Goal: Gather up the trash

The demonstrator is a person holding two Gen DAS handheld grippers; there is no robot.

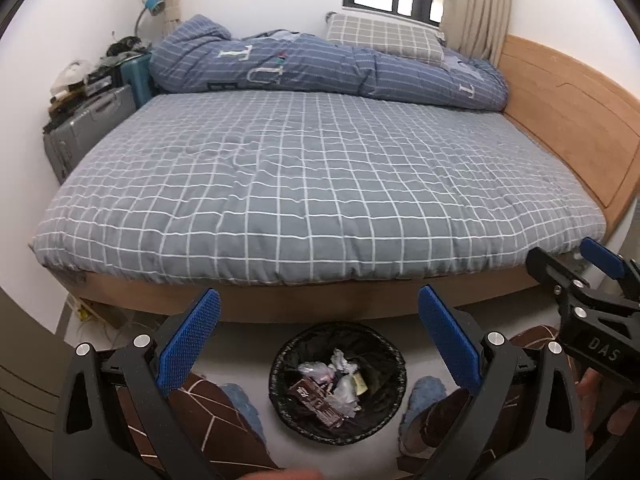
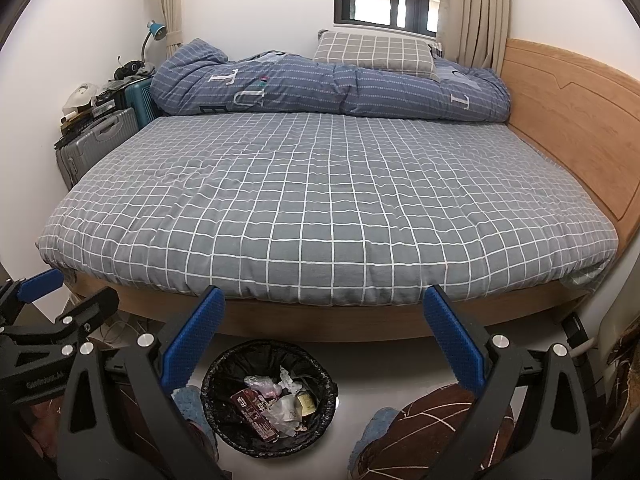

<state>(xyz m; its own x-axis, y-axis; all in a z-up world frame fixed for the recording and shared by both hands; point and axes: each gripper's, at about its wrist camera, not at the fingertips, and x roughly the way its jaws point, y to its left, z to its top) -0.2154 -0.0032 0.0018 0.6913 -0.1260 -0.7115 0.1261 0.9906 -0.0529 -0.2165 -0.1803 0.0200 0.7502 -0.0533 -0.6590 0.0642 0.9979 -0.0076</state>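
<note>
A bedroom, seen from the foot of a bed (image 1: pixel 320 184): a person stands on the pale floor with a two-finger gripper in each hand, and a small round bin (image 1: pixel 280 364) lined with a black bag sits on the floor between slippered feet (image 1: pixel 426 396), close to the wooden bed frame.

The left gripper (image 1: pixel 320 336) hangs above the bin with its blue pads spread wide and nothing between them. The right gripper (image 2: pixel 324 336) is held the same way, its fingers apart and empty, just beside the left one.

The trash (image 1: pixel 328 384) lies inside the bin: crumpled clear plastic wrappers, a brown snack packet with printing on it, and a small yellowish scrap. The checked bedspread shows no loose litter in either view, so the collecting looks largely done; whether anything remains elsewhere in the room cannot be told from here.

As for handling, the wrappers look feather-light, soft and slick, likely to crumple or slide rather than resist a pinch, so a firm closure on a bunched fold would probably serve better than on a flat edge. The brown packet (image 2: pixel 256 410) seems stiffer and would take a grip across its short side. If the bag itself is to be lifted, its rolled rim at the top of the bin appears the natural hold, thin and prone to tearing if tugged hard.
</note>
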